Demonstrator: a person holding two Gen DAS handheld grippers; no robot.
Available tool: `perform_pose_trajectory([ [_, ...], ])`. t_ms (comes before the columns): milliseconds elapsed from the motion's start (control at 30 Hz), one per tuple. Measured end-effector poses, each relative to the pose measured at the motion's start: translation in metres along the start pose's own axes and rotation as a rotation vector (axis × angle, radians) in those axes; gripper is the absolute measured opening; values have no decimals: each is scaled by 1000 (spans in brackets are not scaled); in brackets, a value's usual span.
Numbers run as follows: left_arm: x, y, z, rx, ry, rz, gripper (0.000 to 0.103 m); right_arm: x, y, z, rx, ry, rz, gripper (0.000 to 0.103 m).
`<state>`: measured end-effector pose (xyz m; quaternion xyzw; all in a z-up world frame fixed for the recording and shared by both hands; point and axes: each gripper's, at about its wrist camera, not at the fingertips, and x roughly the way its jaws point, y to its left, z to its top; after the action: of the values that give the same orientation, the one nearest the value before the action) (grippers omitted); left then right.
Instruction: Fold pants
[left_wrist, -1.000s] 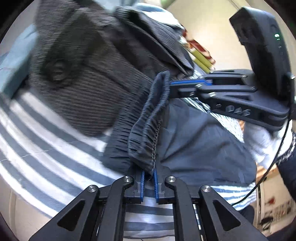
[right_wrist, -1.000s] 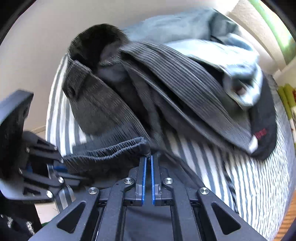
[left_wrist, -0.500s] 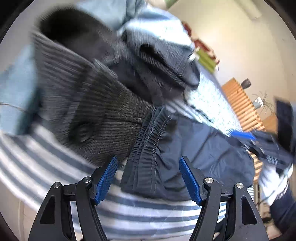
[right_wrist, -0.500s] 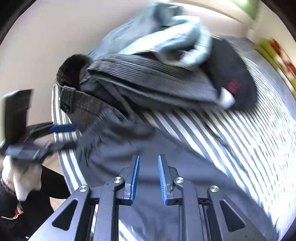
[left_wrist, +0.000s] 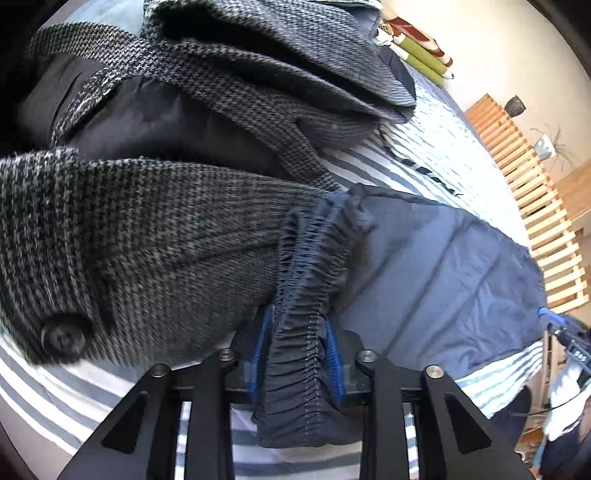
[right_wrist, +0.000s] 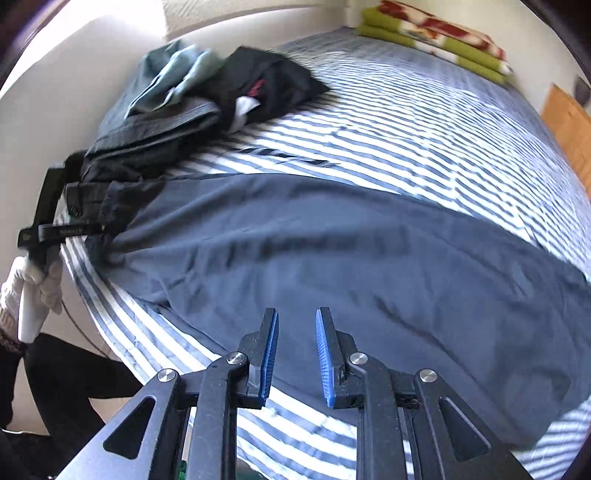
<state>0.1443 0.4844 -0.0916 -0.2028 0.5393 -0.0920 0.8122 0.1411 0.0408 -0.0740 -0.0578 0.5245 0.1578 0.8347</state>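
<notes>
1. The navy pants (right_wrist: 332, 258) are now laid out lengthwise across the striped bed (right_wrist: 424, 122), where a second ago they were bunched up and lifted by the waistband (left_wrist: 314, 280) between the two grippers.
2. The left gripper (left_wrist: 298, 354) has been opened wide and its jaws have just been closing again — the gathered elastic waistband is now caught between the blue pads, so the gripper is judged to be clenched on the waistband at the near edge of the bed.
3. The right gripper (right_wrist: 295, 358), which was pinched on the waistband a second ago, is now released: its jaws are parted, nothing is seen between the pads (right_wrist: 271, 354), and it is held above the middle of the spread cloth, well apart from the left gripper.
4. The view from the right wrist has been swung away from the pile of clothes (right_wrist: 207, 96) and toward the leg end of the pants, which runs out of sight at the right.
5. A grey tweed garment (left_wrist: 147, 229) is seen lying just beside the waistband, touching it at the upper corner.
6. What this is judged to mean — the spreading step is nearly done, one end is anchored, and the free gripper is being positioned to take the leg end for the first fold.
</notes>
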Motion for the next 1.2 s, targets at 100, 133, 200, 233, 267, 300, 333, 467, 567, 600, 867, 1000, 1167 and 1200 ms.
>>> perform_pose_trajectory([
  [100,-16,-4,-2,-34,-24,-26,27,-4,-19,-9,62,-12,5,19],
  [133,-25,-8,-4,-38,-38,-35,25,-6,-22,-11,68,-12,5,19],
  [200,-48,-23,-3,-14,-84,-37,16,-9,-27,-15,71,-21,5,19],
  [233,-58,-30,-1,-1,-104,-30,14,-10,-29,-16,72,-26,7,19],
  [267,-69,-37,3,3,-129,-27,14,-11,-30,-17,72,-30,11,19],
  [300,-80,-45,9,13,-156,-40,14,-11,-32,-18,74,-31,17,19],
  [333,-86,-50,14,27,-173,-35,14,-10,-33,-18,77,-29,22,19],
  [467,-81,-53,32,51,-143,51,13,5,-34,-15,88,1,50,19],
  [567,-59,-33,37,-10,-64,86,12,17,-30,-13,84,13,44,19],
  [600,-52,-30,38,-20,-54,98,12,20,-28,-12,85,17,49,19],
  [867,-67,-59,42,48,-64,100,12,28,-35,-3,96,49,25,19],
  [1000,-57,-57,40,44,2,82,18,18,-46,-3,121,37,41,19],
  [1167,-43,-41,30,27,36,156,47,22,-19,-2,50,56,63,19],
  [1200,-45,-38,28,23,27,162,50,23,-7,2,30,59,85,19],
])
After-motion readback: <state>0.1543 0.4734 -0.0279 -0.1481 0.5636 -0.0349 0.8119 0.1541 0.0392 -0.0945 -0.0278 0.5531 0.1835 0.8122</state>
